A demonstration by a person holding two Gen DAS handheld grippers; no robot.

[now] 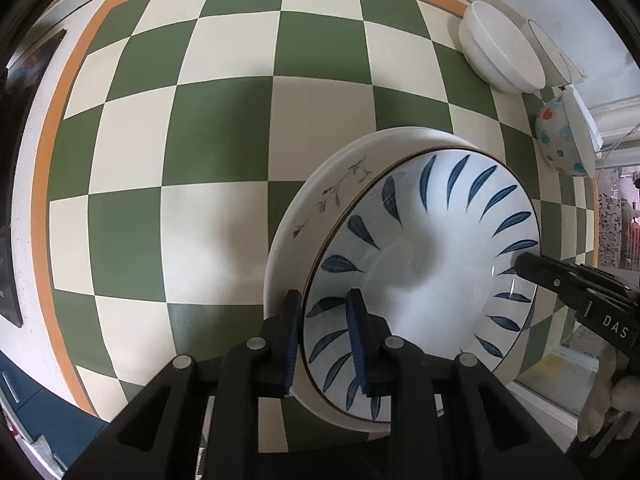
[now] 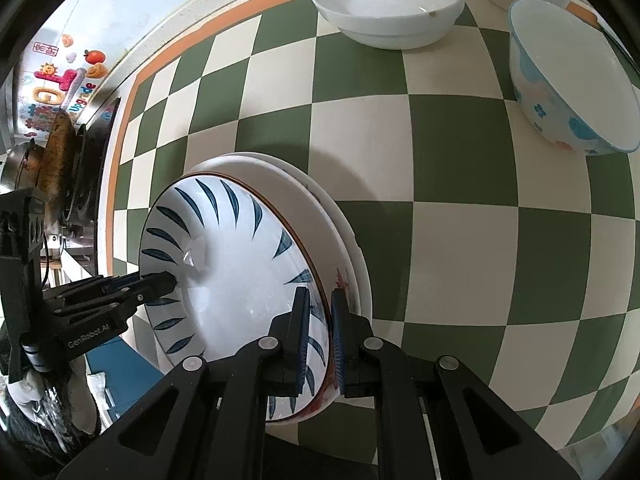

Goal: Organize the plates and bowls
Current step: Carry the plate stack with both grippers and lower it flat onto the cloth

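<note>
A glossy white ceramic plate (image 1: 420, 264) painted with a ring of blue leaf strokes sits on top of a stack of round pale plates (image 1: 320, 196) on a smooth green-and-cream checked tablecloth (image 1: 200, 140). At its left edge the black left gripper (image 1: 326, 340) has ribbed blue pads (image 1: 357, 336) straddling the rim with a small gap showing; at its right edge the right gripper (image 2: 320, 344) is clamped tight on the rim. Farther right and well apart stand a plain white bowl (image 2: 388, 4) and a deep bowl with blue and orange spots (image 2: 572, 80).

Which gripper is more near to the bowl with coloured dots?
Right. The right gripper holds the blue-leaf plate's rim facing the dotted bowl; the left gripper straddles the opposite rim.
</note>
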